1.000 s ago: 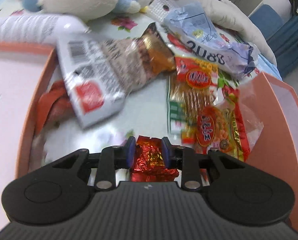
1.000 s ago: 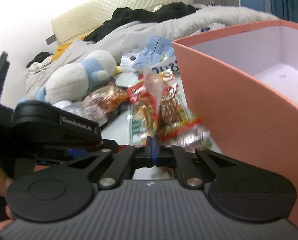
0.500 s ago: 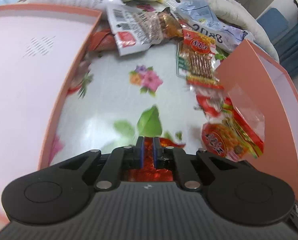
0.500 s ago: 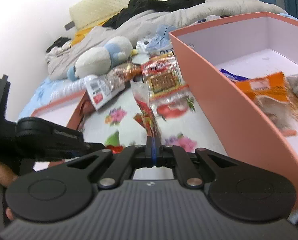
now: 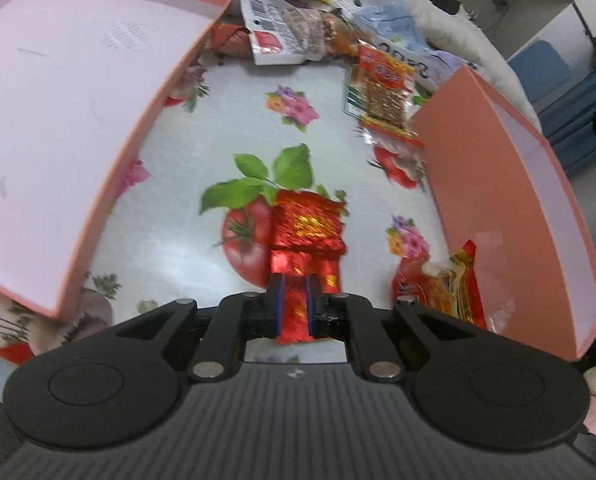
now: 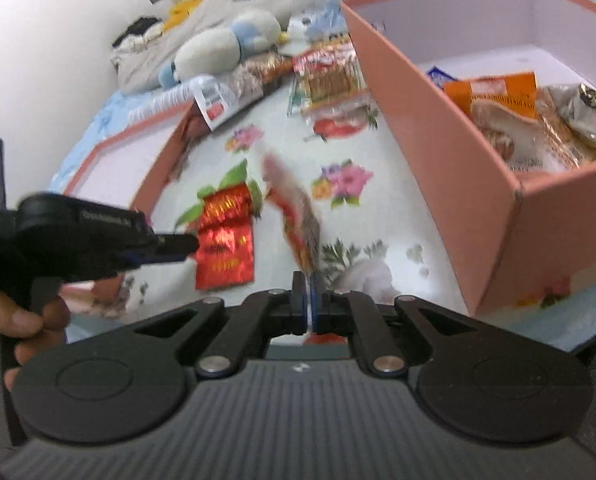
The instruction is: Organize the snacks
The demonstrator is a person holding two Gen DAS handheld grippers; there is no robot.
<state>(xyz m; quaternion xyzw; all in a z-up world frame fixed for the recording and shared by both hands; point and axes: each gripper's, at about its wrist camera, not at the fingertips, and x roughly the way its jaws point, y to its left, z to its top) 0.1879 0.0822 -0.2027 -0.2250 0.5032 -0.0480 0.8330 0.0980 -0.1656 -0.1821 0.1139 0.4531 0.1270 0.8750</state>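
Observation:
My left gripper (image 5: 296, 308) is shut on the lower edge of a red foil packet (image 5: 308, 228), which hangs above the floral cloth. The right wrist view shows the same packet (image 6: 224, 248) at that gripper's (image 6: 178, 246) tips. My right gripper (image 6: 307, 300) is shut on a red-and-orange clear snack bag (image 6: 298, 216), seen edge-on and blurred. That bag (image 5: 454, 292) also shows low on the right in the left wrist view, against the pink box (image 5: 498, 184). The box (image 6: 458, 168) stands to the right and holds several snacks.
The box's lid (image 5: 58, 100) lies inside-up on the left. At the far end of the cloth (image 5: 258, 120) lie a cracker pack (image 5: 382, 88), a white-labelled bag (image 5: 286, 32) and a pale blue bag (image 5: 394, 28), with a plush toy (image 6: 218, 48) behind. A person's hand (image 6: 22, 320) grips the left tool.
The left jaws closed on the red foil packet. Both grippers pulled back from the snack pile toward the near end of the cloth, each carrying its packet.

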